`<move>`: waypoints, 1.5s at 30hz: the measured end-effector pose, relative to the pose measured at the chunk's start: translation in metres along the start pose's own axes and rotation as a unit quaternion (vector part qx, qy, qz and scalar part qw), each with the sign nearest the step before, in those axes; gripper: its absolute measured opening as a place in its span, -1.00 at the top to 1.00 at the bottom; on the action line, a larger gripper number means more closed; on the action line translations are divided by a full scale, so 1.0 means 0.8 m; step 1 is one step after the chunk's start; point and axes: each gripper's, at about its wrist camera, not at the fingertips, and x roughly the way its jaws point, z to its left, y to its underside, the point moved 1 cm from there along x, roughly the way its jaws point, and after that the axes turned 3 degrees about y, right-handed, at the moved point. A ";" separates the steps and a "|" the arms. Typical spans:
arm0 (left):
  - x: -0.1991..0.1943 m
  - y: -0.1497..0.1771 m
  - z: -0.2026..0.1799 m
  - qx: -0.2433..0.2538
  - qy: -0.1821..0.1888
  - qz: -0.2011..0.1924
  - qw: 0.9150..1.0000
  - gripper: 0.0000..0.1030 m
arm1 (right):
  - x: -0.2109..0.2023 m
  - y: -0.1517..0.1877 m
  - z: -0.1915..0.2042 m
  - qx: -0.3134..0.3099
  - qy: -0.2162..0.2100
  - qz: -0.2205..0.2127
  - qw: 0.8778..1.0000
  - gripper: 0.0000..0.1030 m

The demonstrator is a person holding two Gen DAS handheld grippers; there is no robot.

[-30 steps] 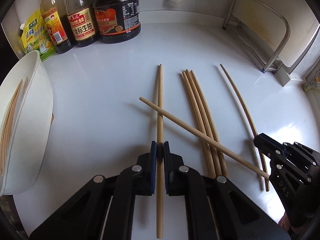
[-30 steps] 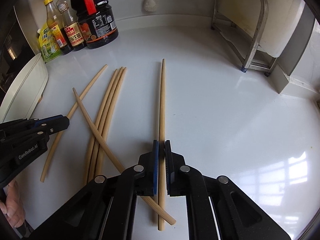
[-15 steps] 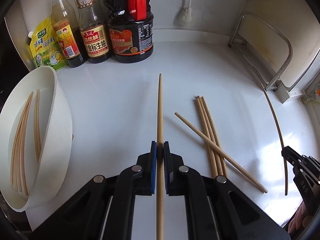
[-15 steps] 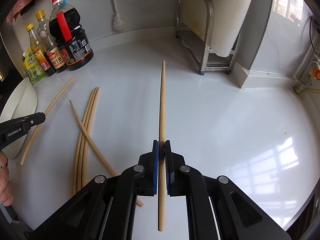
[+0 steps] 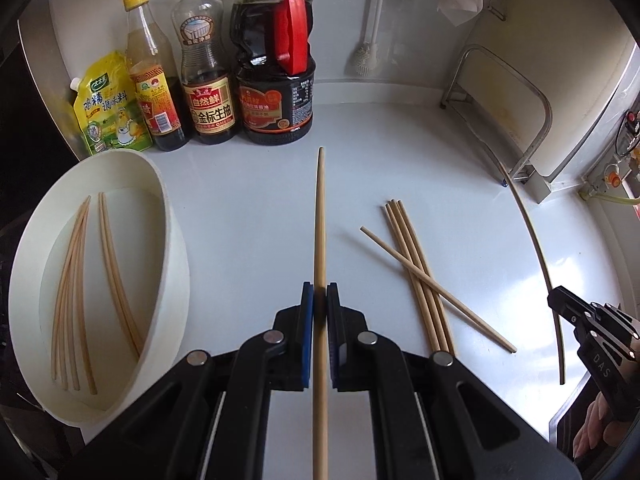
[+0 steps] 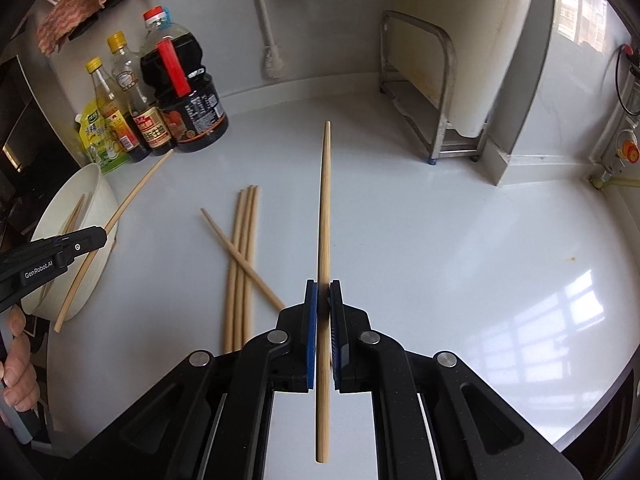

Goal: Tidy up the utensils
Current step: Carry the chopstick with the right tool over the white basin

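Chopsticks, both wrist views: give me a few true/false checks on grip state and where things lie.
1. The left gripper is shut on a chopstick. True.
2. The right gripper is open and holds nothing. False: it is shut on its own chopstick.
3. The white bowl holds no chopsticks. False: several lie inside it.
4. In the loose pile on the counter, one chopstick lies across three others. True.
5. The bottles stand on the right by the metal rack. False: they stand at the back left, behind the bowl.
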 end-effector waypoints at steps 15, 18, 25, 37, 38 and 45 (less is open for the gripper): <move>-0.091 -0.015 0.155 -0.047 -0.031 -0.059 0.997 0.86 | -0.013 -0.071 0.210 -0.096 -0.098 -0.037 0.990 0.88; -0.098 -0.013 0.188 -0.057 -0.038 -0.062 0.996 0.86 | -0.010 -0.078 0.254 -0.116 -0.114 -0.033 0.986 0.88; -0.095 -0.001 0.257 -0.078 -0.058 -0.048 0.994 0.86 | 0.012 -0.084 0.340 -0.151 -0.141 -0.014 0.978 0.88; -0.058 0.017 0.326 -0.092 -0.069 -0.006 0.993 0.86 | 0.064 -0.085 0.443 -0.186 -0.165 0.039 0.968 0.88; -0.055 0.018 0.329 -0.092 -0.068 -0.004 0.993 0.86 | 0.067 -0.084 0.449 -0.191 -0.163 0.041 0.967 0.88; -0.026 0.019 0.337 -0.093 -0.062 0.014 0.994 0.86 | 0.102 -0.075 0.471 -0.205 -0.153 0.079 0.964 0.88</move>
